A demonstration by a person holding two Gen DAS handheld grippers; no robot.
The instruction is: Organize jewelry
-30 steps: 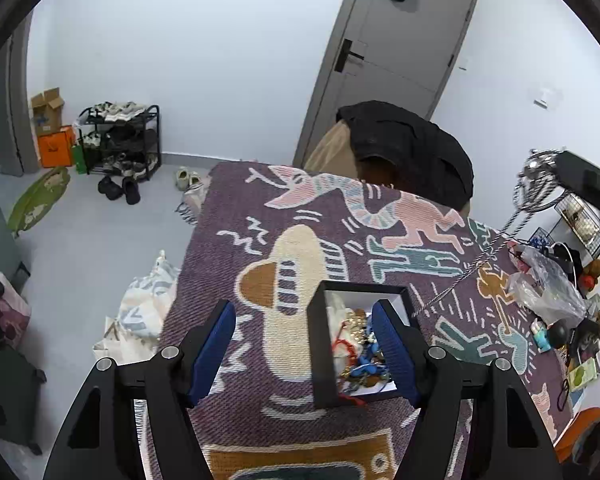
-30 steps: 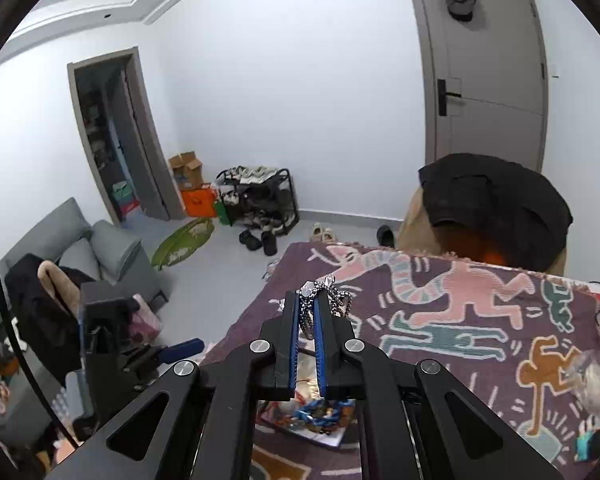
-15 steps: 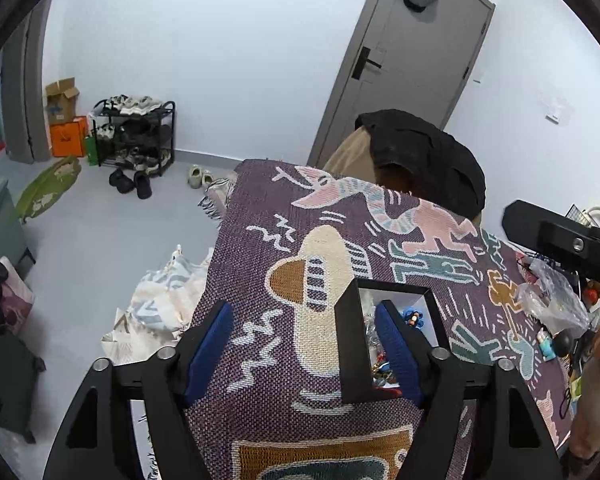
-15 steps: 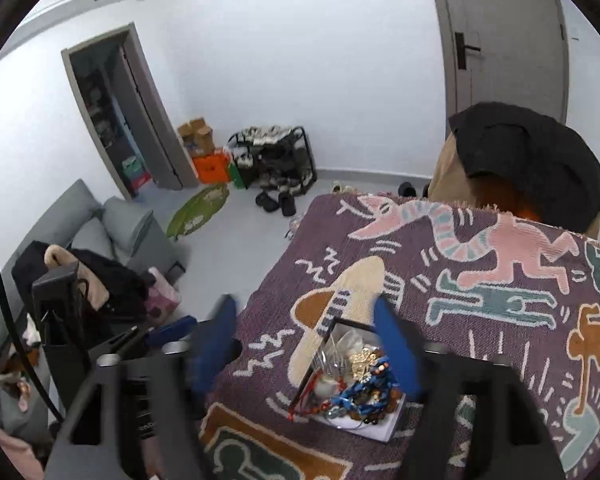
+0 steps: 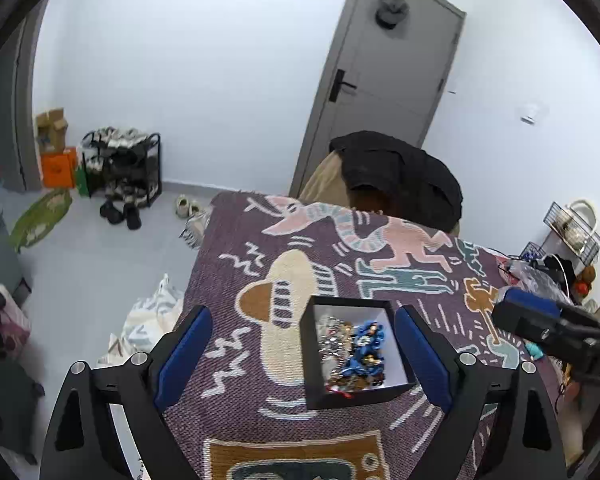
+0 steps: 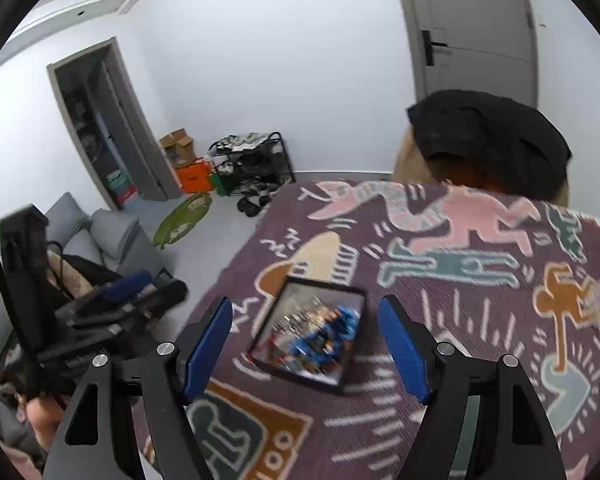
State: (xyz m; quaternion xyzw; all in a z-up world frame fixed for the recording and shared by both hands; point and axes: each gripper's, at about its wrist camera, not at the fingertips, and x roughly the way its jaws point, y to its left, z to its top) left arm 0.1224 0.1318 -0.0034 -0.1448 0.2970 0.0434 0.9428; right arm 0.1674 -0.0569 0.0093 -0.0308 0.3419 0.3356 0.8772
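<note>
A black box with a white floor sits on a patterned purple tablecloth. It holds a tangle of silver, gold and blue jewelry. My left gripper is open and empty, its blue pads either side of the box, above it. The box also shows in the right wrist view, with the jewelry inside, blurred. My right gripper is open and empty above the box. The right gripper also shows at the right edge of the left wrist view.
A chair draped with a black jacket stands at the table's far side. Plastic bags and clutter lie at the table's right end. A shoe rack and a grey sofa stand on the floor to the left.
My right gripper was shut on a silver chain a second ago; it has opened, the chain is gone from it, and it has dropped closer to the box. The left gripper has shifted.
</note>
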